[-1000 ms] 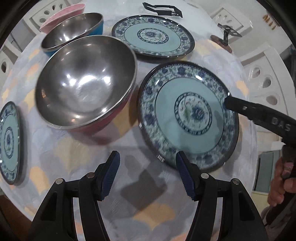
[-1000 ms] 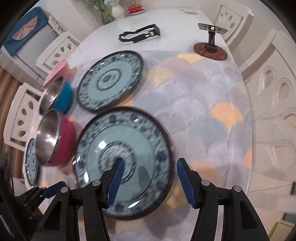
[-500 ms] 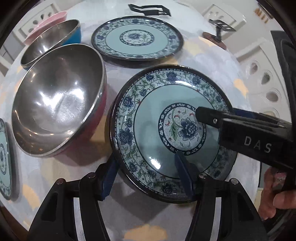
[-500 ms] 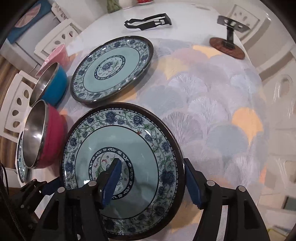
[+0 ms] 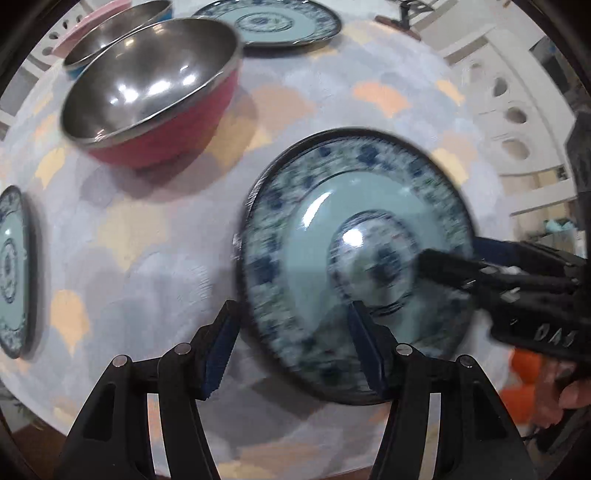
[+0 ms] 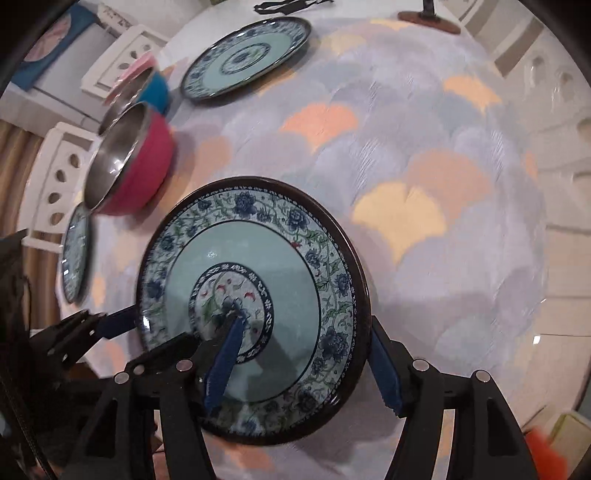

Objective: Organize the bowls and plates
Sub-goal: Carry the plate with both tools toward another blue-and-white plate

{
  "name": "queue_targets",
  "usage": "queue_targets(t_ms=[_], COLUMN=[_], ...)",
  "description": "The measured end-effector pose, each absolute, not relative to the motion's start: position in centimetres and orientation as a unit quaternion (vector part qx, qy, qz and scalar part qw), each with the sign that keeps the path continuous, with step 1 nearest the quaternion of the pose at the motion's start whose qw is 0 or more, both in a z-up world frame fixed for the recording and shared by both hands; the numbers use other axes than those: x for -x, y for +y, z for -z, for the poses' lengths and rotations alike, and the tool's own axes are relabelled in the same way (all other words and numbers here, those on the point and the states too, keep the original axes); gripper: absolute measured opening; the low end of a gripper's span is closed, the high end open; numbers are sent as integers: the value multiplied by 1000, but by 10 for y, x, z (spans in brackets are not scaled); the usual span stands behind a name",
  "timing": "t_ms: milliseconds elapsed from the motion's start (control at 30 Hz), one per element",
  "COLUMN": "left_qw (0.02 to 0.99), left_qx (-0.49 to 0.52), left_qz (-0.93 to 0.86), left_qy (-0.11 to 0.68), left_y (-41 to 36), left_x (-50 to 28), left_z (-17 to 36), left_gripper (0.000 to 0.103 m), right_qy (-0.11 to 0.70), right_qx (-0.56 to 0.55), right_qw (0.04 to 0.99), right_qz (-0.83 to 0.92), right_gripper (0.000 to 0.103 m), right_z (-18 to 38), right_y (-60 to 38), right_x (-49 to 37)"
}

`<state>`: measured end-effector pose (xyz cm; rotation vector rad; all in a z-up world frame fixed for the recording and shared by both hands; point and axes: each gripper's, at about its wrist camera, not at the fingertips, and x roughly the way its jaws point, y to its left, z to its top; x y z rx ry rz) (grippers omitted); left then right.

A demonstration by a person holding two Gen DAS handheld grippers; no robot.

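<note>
Nearest the right wrist camera, the right claw (image 6: 304,360) grasps the blue floral plate (image 6: 255,273): one blue finger lies across the plate's upper face near the centre medallion, the other sits at the outer side of the dark rim, so the rim is held between them. The plate appears tilted, its near edge low in the view, above the worktop (image 6: 424,155) with its fan-patterned cloth.

In the left wrist view the same plate (image 5: 314,229) is motion-blurred. The left claw (image 5: 295,350) is released, its jaws wide apart; one pad stands just outside the plate's rim and the other overlaps its near face, but contact cannot be judged through the blur.

Beyond, to the left, a red bowl (image 5: 166,136) with a steel interior stands upright on the worktop, and a second plate (image 5: 13,269) lies at the left edge. Behind the red bowl sit a blue bowl (image 6: 157,92) and a pink bowl (image 5: 92,27), close together. Farthest, a third plate (image 6: 245,55) lies flat, with a wooden-based stand (image 6: 430,14) at the far right.
</note>
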<state>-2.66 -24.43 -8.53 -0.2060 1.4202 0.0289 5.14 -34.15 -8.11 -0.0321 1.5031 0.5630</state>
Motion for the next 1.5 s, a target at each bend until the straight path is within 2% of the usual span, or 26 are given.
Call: queue_targets(t_ms=[167, 267, 1500], left_qw=[762, 763, 752], left_qx=[91, 99, 96], left_qz=[-10, 2, 10], left_qy=[641, 639, 652], left_y=[-238, -237, -146], left_x=[22, 16, 53], left_z=[85, 86, 61], left_gripper=[59, 58, 57], right_qy=[672, 669, 671], right_qx=[0, 17, 13], right_qw=[706, 708, 712], right_qz=[-222, -225, -207], right_gripper=[64, 59, 59], right_z=[80, 78, 48], right_y=[-342, -324, -267], right_x=[-58, -54, -13])
